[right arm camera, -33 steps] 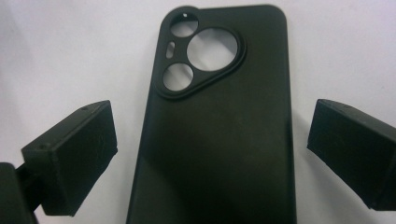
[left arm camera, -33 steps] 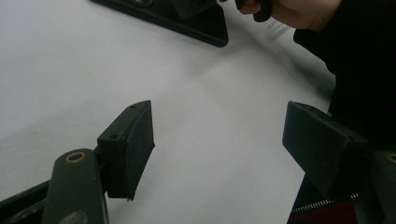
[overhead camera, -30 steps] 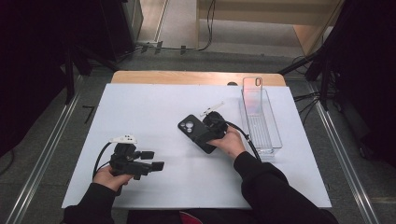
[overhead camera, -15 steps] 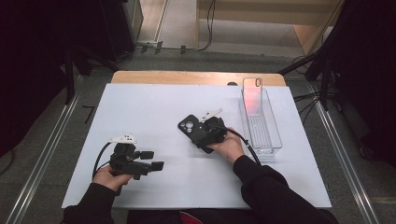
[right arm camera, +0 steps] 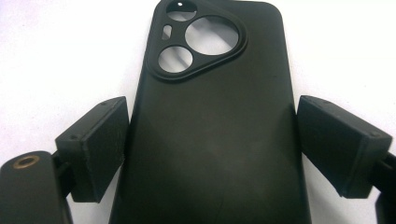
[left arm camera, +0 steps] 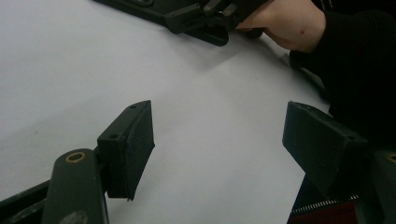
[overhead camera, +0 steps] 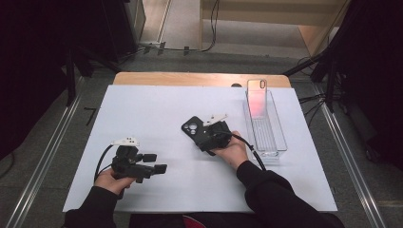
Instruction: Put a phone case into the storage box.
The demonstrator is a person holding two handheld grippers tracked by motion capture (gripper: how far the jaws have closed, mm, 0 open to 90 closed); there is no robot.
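The black rubbery phone case with its triangular camera cut-out (overhead camera: 194,131) lies back-up on the white table sheet (overhead camera: 157,109), a little right of the middle and just left of the clear, long plastic bin (overhead camera: 266,128). The right gripper (overhead camera: 209,137) is set over the case's near end so that a pad stands along each long edge; that placing looks meant for a sideways pinch. In the right gripper view the jaws have just been closing around the case (right arm camera: 215,140); the left pad looks touching or nearly so, the right pad shows a sliver of gap, so I judge it not yet clamped. The left gripper (overhead camera: 154,164) rests open and empty at the near left, well apart; presumably parked. Compared with a second ago, the right hand has crept slightly leftward over the case; the left has not shifted.
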